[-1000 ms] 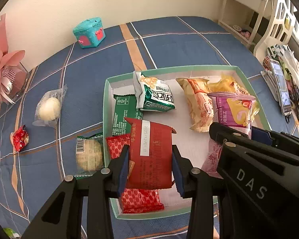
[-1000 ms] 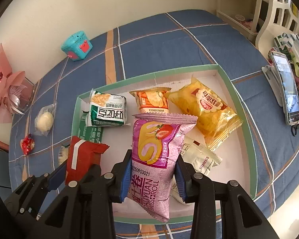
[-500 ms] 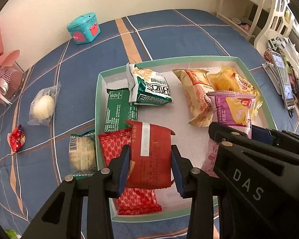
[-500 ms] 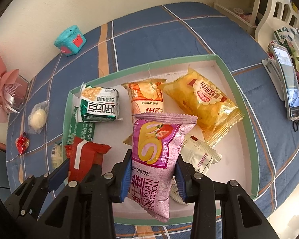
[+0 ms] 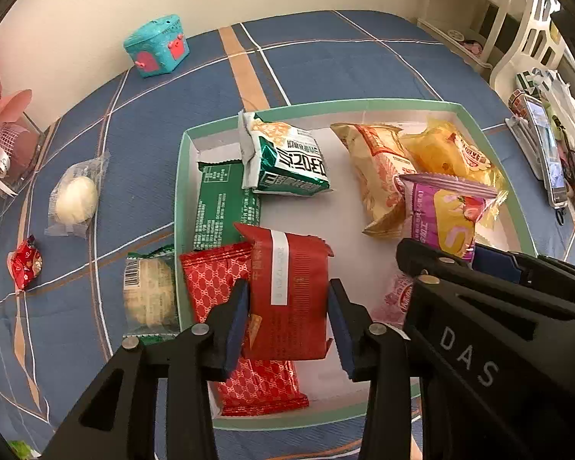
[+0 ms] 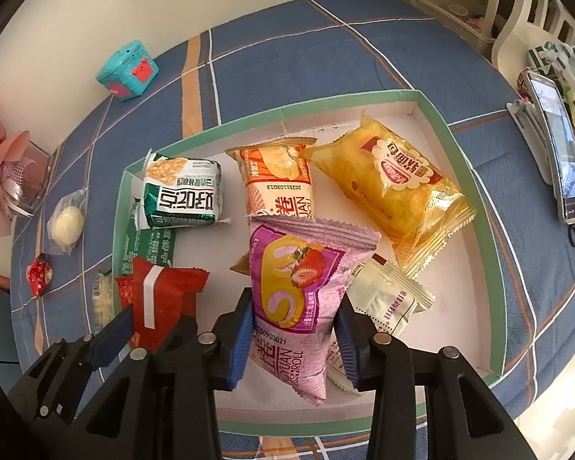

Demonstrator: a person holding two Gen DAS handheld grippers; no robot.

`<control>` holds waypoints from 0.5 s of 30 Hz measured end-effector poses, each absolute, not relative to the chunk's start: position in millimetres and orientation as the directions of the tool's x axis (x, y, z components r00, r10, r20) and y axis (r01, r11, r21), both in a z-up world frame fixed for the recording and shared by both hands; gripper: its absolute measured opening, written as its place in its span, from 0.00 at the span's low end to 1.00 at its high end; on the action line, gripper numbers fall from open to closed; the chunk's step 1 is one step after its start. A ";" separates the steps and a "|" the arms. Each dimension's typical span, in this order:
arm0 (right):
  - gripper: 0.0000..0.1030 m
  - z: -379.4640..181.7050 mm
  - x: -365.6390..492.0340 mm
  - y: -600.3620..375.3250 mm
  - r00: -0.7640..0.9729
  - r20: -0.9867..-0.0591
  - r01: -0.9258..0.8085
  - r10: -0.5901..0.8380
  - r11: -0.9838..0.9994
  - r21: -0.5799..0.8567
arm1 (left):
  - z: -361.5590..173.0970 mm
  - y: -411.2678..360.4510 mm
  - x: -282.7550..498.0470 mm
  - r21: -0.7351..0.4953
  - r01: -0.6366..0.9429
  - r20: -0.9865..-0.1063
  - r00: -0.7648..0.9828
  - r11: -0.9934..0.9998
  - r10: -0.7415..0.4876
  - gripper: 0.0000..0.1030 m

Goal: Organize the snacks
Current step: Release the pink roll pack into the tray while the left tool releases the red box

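1. You are holding the left hand-held gripper [image 5: 289, 322] over the green-rimmed tray [image 5: 178, 199], its jaws opening around a red snack packet [image 5: 289, 291] that is still standing between the blue pads.
2. You are holding the right hand-held gripper [image 6: 293, 335] just beside it, jaws likewise opening, with a pink strawberry Swiss-roll pouch [image 6: 299, 299] still between the pads, above the tray's near half.
3. Both packs are hanging low over the tray, where a green-and-white packet [image 6: 182, 195], an orange pouch [image 6: 280, 188], a yellow bag [image 6: 391, 188] and a cream sachet [image 6: 387, 299] are already lying.
4. Outside the tray, on the blue plaid surface [image 5: 345, 61], a clear-wrapped white bun [image 5: 76, 195], a small red candy [image 5: 26, 264] and a round wrapped biscuit [image 5: 147, 295] are waiting.
5. These film packs are likely handling light, soft and slippery; their contents probably crush easily, so you are best gripping across the flat middle or a crimped end, gently.
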State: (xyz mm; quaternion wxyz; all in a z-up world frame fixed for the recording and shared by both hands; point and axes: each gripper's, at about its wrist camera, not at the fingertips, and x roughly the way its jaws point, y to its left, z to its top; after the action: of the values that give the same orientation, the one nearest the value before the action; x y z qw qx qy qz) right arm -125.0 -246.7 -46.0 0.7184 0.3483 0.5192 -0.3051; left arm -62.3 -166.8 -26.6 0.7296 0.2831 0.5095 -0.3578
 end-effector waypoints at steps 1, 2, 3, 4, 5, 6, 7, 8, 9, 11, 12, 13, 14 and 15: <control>0.45 -46.0 -125.3 -247.3 0.277 -0.958 0.802 -0.075 0.567 0.187 | -26.5 -167.0 -62.8 0.049 0.812 -0.946 0.224 0.581 -0.233 0.46; 0.47 -45.5 -126.0 -248.4 0.278 -0.958 0.803 -0.076 0.566 0.188 | -25.8 -167.3 -63.8 0.053 0.814 -0.946 0.227 0.579 -0.233 0.47; 0.50 -44.5 -126.7 -249.0 0.280 -0.957 0.805 -0.078 0.563 0.189 | -25.1 -167.2 -64.2 0.053 0.816 -0.945 0.227 0.576 -0.235 0.47; 0.50 -43.1 -127.3 -249.6 0.283 -0.956 0.806 -0.081 0.560 0.191 | -24.3 -167.2 -64.6 0.051 0.818 -0.945 0.225 0.573 -0.238 0.47; 0.51 -41.1 -127.8 -250.0 0.287 -0.954 0.807 -0.086 0.558 0.193 | -23.2 -167.0 -65.1 0.047 0.820 -0.945 0.223 0.571 -0.242 0.47; 0.53 -38.7 -128.6 -250.7 0.294 -0.951 0.809 -0.094 0.555 0.195 | -21.8 -166.7 -65.5 0.045 0.821 -0.944 0.222 0.569 -0.245 0.47; 0.53 -37.0 -128.9 -251.0 0.297 -0.950 0.809 -0.097 0.553 0.197 | -20.5 -166.4 -65.7 0.044 0.822 -0.943 0.222 0.568 -0.248 0.47; 0.54 -35.2 -129.5 -251.0 0.304 -0.948 0.810 -0.099 0.551 0.202 | -19.1 -165.8 -65.8 0.043 0.823 -0.942 0.223 0.567 -0.251 0.47; 0.54 -33.2 -130.1 -251.3 0.312 -0.945 0.810 -0.101 0.547 0.209 | -17.2 -165.2 -65.5 0.042 0.823 -0.941 0.223 0.566 -0.255 0.47; 0.54 -28.8 -131.7 -251.6 0.322 -0.940 0.812 -0.113 0.543 0.214 | -12.6 -163.8 -64.9 0.041 0.821 -0.938 0.228 0.569 -0.262 0.48; 0.54 -26.3 -132.4 -251.4 0.328 -0.937 0.813 -0.120 0.541 0.215 | -9.7 -162.6 -64.2 0.037 0.819 -0.936 0.230 0.572 -0.268 0.48; 0.54 -22.5 -133.8 -251.8 0.338 -0.932 0.814 -0.130 0.537 0.220 | -6.8 -161.3 -63.0 0.032 0.817 -0.934 0.230 0.576 -0.275 0.48; 0.54 -19.9 -134.9 -252.1 0.344 -0.929 0.815 -0.134 0.535 0.224 | -3.2 -159.4 -61.7 0.025 0.814 -0.930 0.232 0.581 -0.284 0.48; 0.54 -15.3 -137.0 -252.6 0.357 -0.923 0.816 -0.146 0.529 0.232 | -0.7 -157.6 -59.8 0.020 0.811 -0.928 0.232 0.584 -0.290 0.48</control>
State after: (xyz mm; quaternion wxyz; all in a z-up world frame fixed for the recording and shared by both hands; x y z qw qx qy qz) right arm -137.0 -252.6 -15.3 0.7406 0.3606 0.4648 -0.3247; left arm -59.8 -157.6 -0.7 0.7396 0.2631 0.4952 -0.3723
